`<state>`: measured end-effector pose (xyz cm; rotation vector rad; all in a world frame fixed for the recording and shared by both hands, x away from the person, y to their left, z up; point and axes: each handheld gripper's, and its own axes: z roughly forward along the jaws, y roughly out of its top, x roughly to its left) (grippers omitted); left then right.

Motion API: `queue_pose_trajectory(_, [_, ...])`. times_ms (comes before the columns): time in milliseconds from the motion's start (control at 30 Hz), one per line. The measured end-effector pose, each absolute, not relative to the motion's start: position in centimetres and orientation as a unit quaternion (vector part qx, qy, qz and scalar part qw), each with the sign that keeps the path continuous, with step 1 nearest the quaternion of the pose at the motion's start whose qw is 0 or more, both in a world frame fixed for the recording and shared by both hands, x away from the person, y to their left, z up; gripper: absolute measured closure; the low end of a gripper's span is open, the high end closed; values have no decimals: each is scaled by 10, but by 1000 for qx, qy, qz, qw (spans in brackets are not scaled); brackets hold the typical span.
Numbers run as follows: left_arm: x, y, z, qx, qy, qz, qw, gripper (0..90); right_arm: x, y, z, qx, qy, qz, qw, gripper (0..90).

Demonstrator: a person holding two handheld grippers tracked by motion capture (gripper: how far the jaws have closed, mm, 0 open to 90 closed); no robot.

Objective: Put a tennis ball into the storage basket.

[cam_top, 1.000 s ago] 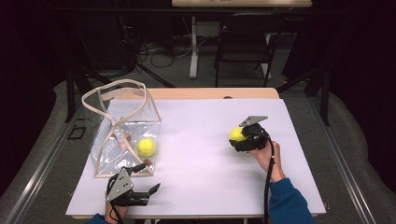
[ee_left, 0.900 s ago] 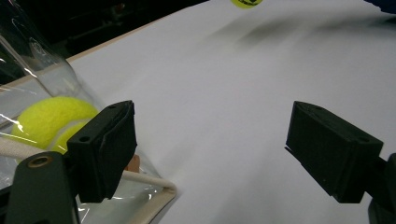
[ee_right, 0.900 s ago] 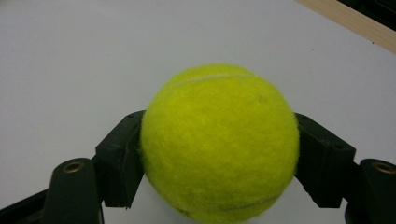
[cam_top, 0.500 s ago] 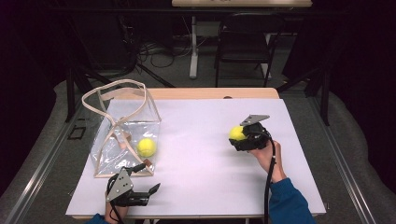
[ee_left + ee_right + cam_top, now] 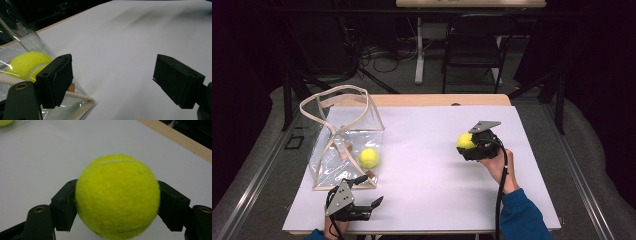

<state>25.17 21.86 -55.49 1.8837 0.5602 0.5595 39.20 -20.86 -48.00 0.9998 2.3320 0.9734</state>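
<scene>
Your right gripper (image 5: 468,145) is clamped across the middle of the light, fuzzy, springy tennis ball (image 5: 117,196) above the table's right side, so hold it gently, while your left gripper (image 5: 112,82) sits open beside the clear bag (image 5: 343,150).

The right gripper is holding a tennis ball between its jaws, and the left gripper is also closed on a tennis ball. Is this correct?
Not quite. The right gripper does hold a tennis ball, but the left gripper is open and holds nothing. The left gripper view shows its jaws wide apart over the white table, with the second tennis ball lying inside the clear bag.
</scene>
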Motion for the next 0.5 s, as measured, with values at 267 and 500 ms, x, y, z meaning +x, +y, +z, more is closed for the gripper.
queue_pose_trajectory(267, [252,219,-555,786,235,233,522,160,392,-200,-471,348,843,351,212,263])
queue_pose_trajectory(500, [252,219,-555,787,234,232,522,160,393,-192,-467,337,848,352,210,263])
